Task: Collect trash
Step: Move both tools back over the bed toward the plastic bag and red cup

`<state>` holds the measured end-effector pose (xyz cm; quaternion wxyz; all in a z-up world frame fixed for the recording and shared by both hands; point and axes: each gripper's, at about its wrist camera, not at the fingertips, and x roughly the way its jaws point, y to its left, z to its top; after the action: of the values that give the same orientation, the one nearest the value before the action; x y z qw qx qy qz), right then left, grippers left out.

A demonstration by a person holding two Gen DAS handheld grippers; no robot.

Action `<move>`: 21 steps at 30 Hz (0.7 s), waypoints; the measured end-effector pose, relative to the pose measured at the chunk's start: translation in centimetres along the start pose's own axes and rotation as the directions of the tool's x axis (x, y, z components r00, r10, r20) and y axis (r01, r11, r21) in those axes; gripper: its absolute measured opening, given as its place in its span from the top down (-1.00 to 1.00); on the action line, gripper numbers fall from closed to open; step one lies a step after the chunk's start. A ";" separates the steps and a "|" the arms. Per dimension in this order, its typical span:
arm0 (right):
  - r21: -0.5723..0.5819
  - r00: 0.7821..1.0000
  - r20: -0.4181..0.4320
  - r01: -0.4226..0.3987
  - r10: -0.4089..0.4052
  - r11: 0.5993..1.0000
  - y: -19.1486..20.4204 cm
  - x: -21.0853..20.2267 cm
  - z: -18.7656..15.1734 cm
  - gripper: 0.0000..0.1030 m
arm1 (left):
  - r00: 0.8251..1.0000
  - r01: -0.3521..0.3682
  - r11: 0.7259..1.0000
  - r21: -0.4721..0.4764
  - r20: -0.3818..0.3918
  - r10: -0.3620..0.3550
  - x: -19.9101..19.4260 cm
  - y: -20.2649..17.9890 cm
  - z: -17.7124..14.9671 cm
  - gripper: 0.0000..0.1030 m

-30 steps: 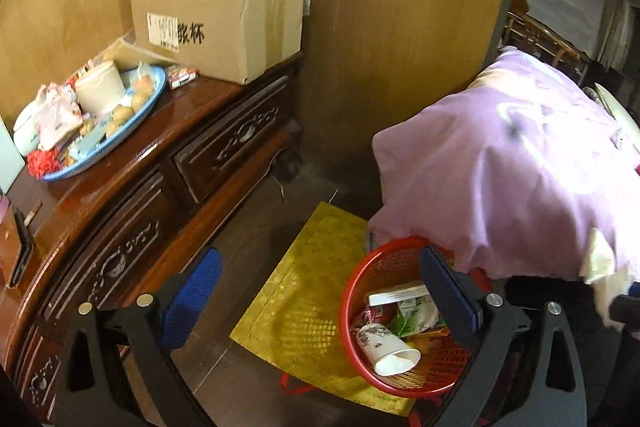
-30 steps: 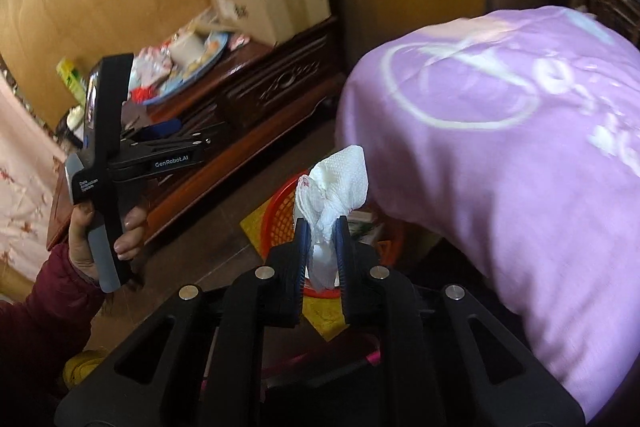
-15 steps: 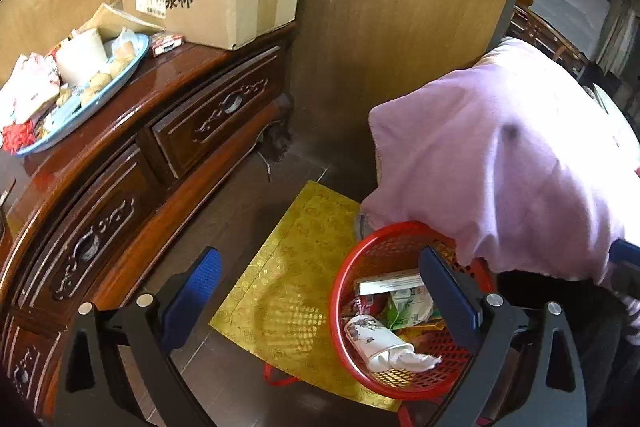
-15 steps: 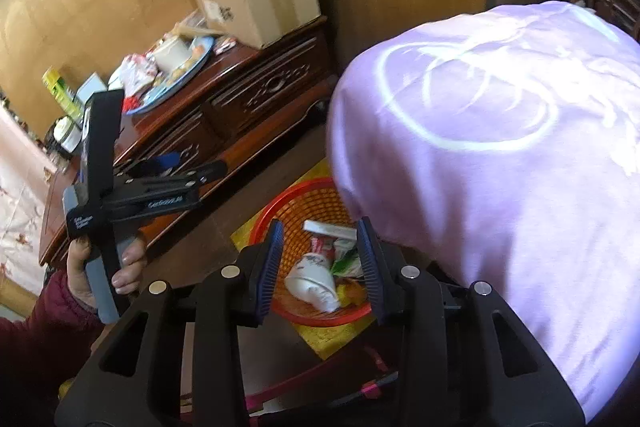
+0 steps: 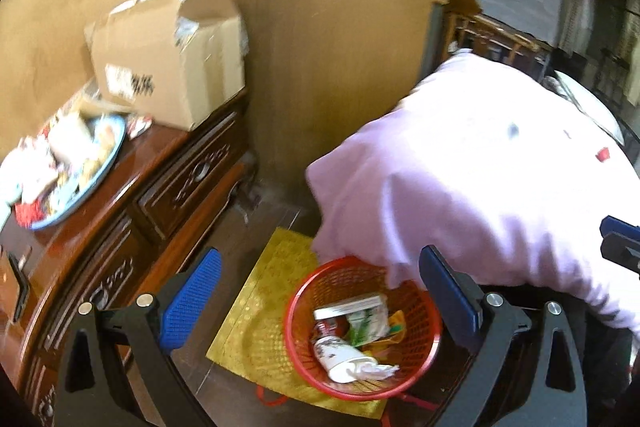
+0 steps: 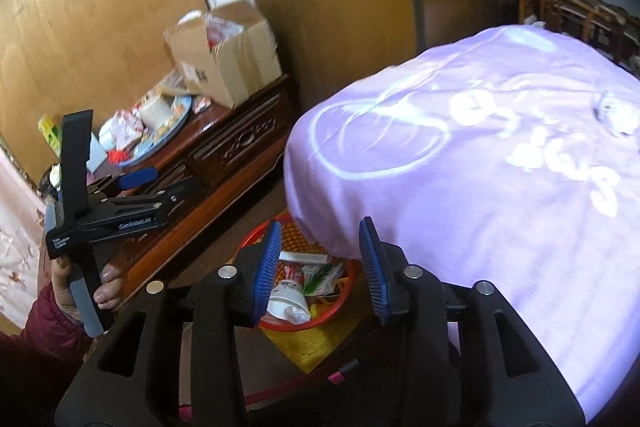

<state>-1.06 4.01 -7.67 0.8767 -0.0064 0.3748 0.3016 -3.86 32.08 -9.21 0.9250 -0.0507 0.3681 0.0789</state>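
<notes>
A red mesh trash basket (image 5: 304, 339) sits on the floor on a yellow bag (image 5: 256, 327), partly under a purple cloth. It holds a paper cup with a crumpled white tissue (image 5: 372, 369) at its mouth, and several wrappers. It also shows in the right wrist view (image 6: 256, 239). My left gripper (image 5: 320, 291) is open and empty above the basket. My right gripper (image 6: 320, 259) is open and empty, also above the basket. The left gripper (image 6: 136, 183) shows in the right wrist view, held in a hand.
A purple cloth (image 5: 480, 195) covers a table on the right and overhangs the basket. A dark wooden sideboard (image 5: 120, 235) on the left carries a cardboard box (image 5: 168, 63) and a blue tray (image 5: 68, 163) of snacks. A brown board (image 5: 340, 75) stands behind.
My right gripper has opened and let go of the white tissue, which now lies in the basket at the cup. Both grippers have lifted and tilted a little.
</notes>
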 end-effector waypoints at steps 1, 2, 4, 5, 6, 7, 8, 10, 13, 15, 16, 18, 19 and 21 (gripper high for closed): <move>0.007 1.000 0.014 0.005 -0.005 1.000 -0.4 -0.7 -0.1 0.18 | 1.000 0.004 1.000 0.020 0.010 -0.004 -0.6 -0.9 0.2 -0.89; 0.015 0.999 0.030 0.012 -0.013 1.000 -0.9 -1.6 -0.2 0.18 | 1.000 0.006 0.999 0.043 0.022 -0.007 -1.2 -1.9 0.3 -0.89; 0.034 0.997 0.066 0.030 -0.032 0.999 -1.9 -3.4 -0.5 0.15 | 0.999 0.012 0.997 0.080 0.040 -0.015 -2.3 -3.7 0.6 -0.89; 0.045 0.996 0.084 0.038 -0.042 0.998 -2.4 -4.3 -0.7 0.12 | 0.998 0.020 0.995 0.101 0.049 -0.025 -2.9 -4.8 0.7 -0.89; 0.058 0.993 0.106 0.048 -0.054 0.997 -3.1 -5.4 -1.0 0.09 | 0.998 0.027 0.993 0.115 0.054 -0.033 -3.3 -5.6 0.8 -0.89; 0.070 0.990 0.123 0.056 -0.064 0.996 -3.6 -6.3 -1.2 0.08 | 0.997 0.044 0.990 0.136 0.059 -0.052 -3.9 -7.0 0.9 -0.89; 0.083 0.987 0.141 0.064 -0.076 0.994 -4.3 -7.2 -1.6 0.04 | 0.996 0.056 0.987 0.150 0.059 -0.065 -4.2 -7.9 0.8 -0.89; 0.116 0.980 0.174 0.082 -0.101 0.990 -5.8 -9.0 -2.2 0.00 | 0.994 0.081 0.980 0.182 0.055 -0.093 -4.8 -10.0 0.8 -0.89; 0.174 0.968 0.206 0.108 -0.144 0.979 -8.3 -11.2 -3.4 -0.05 | 0.992 0.112 0.966 0.232 0.038 -0.124 -5.0 -13.6 0.8 -0.89; 0.219 0.959 0.219 0.133 -0.182 0.967 -10.3 -12.3 -4.2 -0.08 | 0.989 0.131 0.956 0.262 0.029 -0.143 -4.9 -15.9 0.7 -0.89; 0.237 0.954 0.222 0.148 -0.201 0.960 -11.1 -12.8 -4.5 -0.10 | 0.988 0.142 0.950 0.277 0.025 -0.155 -4.9 -17.2 0.6 -0.89; 0.276 0.941 0.221 0.191 -0.256 0.942 -13.3 -13.6 -5.2 -0.17 | 0.984 0.164 0.938 0.304 0.013 -0.176 -4.5 -19.5 0.6 -0.89; 0.293 0.935 0.219 0.209 -0.279 0.933 -14.2 -13.9 -5.5 -0.19 | 0.982 0.177 0.932 0.317 0.002 -0.188 -4.1 -20.8 0.6 -0.89; 0.329 0.923 0.201 0.251 -0.327 0.910 -16.5 -14.2 -5.8 -0.24 | 0.978 0.208 0.918 0.337 -0.038 -0.207 -2.5 -23.5 0.6 -0.89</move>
<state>-3.63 -18.28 -6.01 0.9430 0.1079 0.2964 0.1060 -0.93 8.84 -6.26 0.9227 0.0703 0.3696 -0.0841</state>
